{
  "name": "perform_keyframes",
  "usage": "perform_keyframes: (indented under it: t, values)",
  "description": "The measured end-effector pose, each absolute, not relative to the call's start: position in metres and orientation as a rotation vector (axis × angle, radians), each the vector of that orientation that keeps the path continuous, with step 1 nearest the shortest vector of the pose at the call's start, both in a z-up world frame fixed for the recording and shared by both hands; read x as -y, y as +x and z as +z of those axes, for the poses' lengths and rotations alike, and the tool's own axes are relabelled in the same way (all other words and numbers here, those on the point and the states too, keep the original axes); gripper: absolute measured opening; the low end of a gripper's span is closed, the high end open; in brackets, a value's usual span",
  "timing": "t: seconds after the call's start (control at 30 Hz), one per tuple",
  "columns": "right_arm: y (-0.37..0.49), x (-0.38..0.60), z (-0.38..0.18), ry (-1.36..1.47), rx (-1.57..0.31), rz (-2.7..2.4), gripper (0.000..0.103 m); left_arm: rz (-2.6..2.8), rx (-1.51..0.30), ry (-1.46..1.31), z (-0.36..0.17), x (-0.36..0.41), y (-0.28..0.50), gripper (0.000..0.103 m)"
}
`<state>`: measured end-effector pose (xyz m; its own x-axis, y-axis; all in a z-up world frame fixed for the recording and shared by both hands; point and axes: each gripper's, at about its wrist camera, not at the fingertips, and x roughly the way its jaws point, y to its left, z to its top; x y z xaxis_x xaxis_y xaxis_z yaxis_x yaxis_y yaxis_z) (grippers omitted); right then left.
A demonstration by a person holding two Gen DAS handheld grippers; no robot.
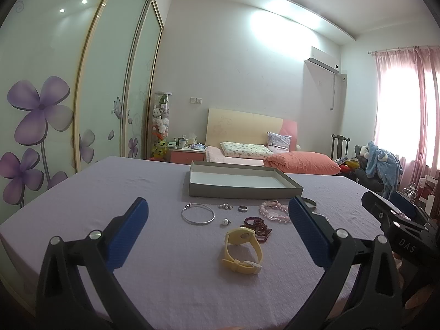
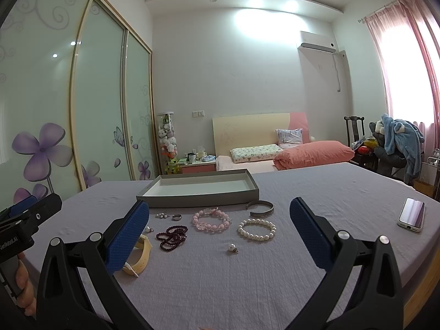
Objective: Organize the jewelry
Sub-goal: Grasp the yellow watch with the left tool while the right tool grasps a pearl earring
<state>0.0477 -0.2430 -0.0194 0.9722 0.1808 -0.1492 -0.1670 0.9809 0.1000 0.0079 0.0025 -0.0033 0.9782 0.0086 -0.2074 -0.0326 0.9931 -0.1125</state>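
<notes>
Both grippers hung wide open over the bed, empty. The left gripper had the watch directly ahead at 12 o'clock, nearest of all the pieces and lying between the lines of its two fingers. The watch lay on its side, face up toward the tray, its strap looping back toward the camera, so its long axis ran roughly along the approach rather than across it.

Beyond it, at 11 o'clock, lay the bangle; at 1 o'clock, the dark beads and the pink bracelet.

For the right gripper, the watch sat at 9 o'clock, half hidden behind its left finger. Its own nearest pieces were the pearl stud and pearl bracelet, at 12 to 1 o'clock.

The left was judged better placed for the watch. The empty tray stood at 12 o'clock behind all the jewelry, apart from it.
</notes>
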Motion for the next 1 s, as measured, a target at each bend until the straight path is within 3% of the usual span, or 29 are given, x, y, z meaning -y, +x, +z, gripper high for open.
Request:
perform_keyframes:
  t: [0.43, 0.77, 1.0]
  values:
    - [0.06, 0.244, -0.028, 0.091, -0.222, 0.188, 0.101, 0.029, -0.248, -0.114, -0.01, -0.005, 0.015, 0.099]
    - [0.111, 0.245, -0.055, 0.099, -0.484, 0.183, 0.1, -0.003, -0.403, -0.122, -0.024, -0.002, 0.054, 0.099]
    - [0.151, 0.241, -0.077, 0.084, -0.71, 0.181, 0.069, -0.016, -0.455, -0.122, -0.031, 0.005, 0.078, 0.099]
